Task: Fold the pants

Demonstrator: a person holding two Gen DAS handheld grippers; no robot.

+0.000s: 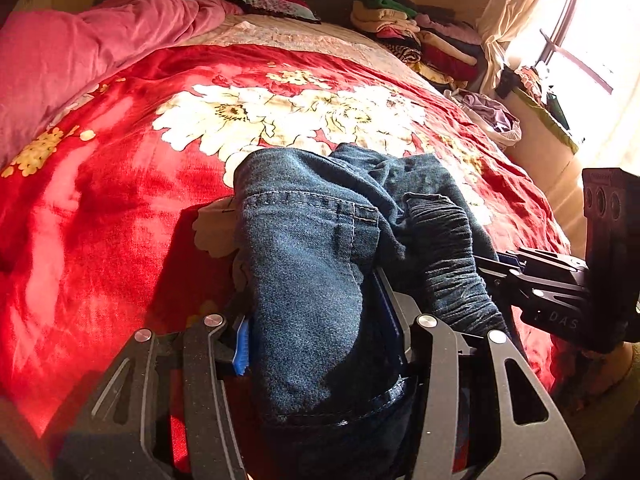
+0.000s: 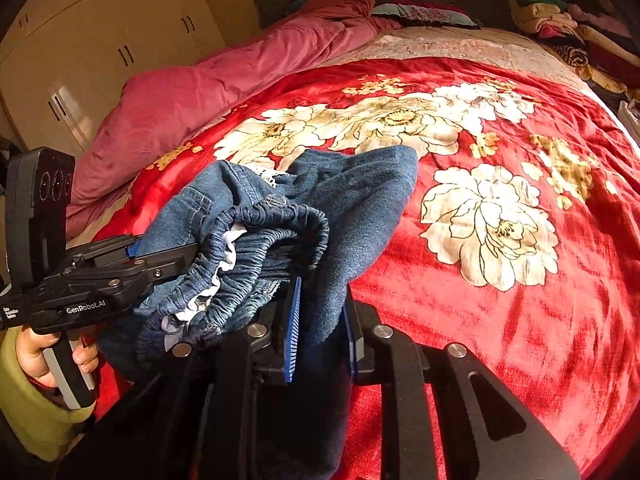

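Pants: the blue jeans (image 1: pixel 312 264) are bunched up and held above the near edge of the bed, between the two tools. The stretchy waistband (image 2: pixel 256 248) sits on the side toward the left tool, and a bit of white lining shows inside it.

Left tool (image 1: pixel 320 340): it points down at a slant toward the bed. A thick wad of jeans fills the space between its two fingers, and the blue pad (image 1: pixel 241 346) presses against the cloth, so it is pinching the jeans.

Left hand (image 2: pixel 36 354): it wraps around the tool's handle, low at the left in the right tool's view. A yellow-green sleeve (image 2: pixel 36 420) covers the wrist.

Right tool (image 2: pixel 320 332): it also points down at a slant. A fold of the jeans hangs between its two blue pads (image 2: pixel 292 332). The fingers are close together, but I cannot tell if they really squeeze the cloth.

Side by side: the two tools are near each other, each with its own part of the jeans.

Bed: a red blanket (image 1: pixel 120 200) with big white flowers covers it. A pink quilt (image 1: pixel 80 56) lies along the left side.

Far corner: a pile of folded clothes (image 1: pixel 416 32) sits by the window.
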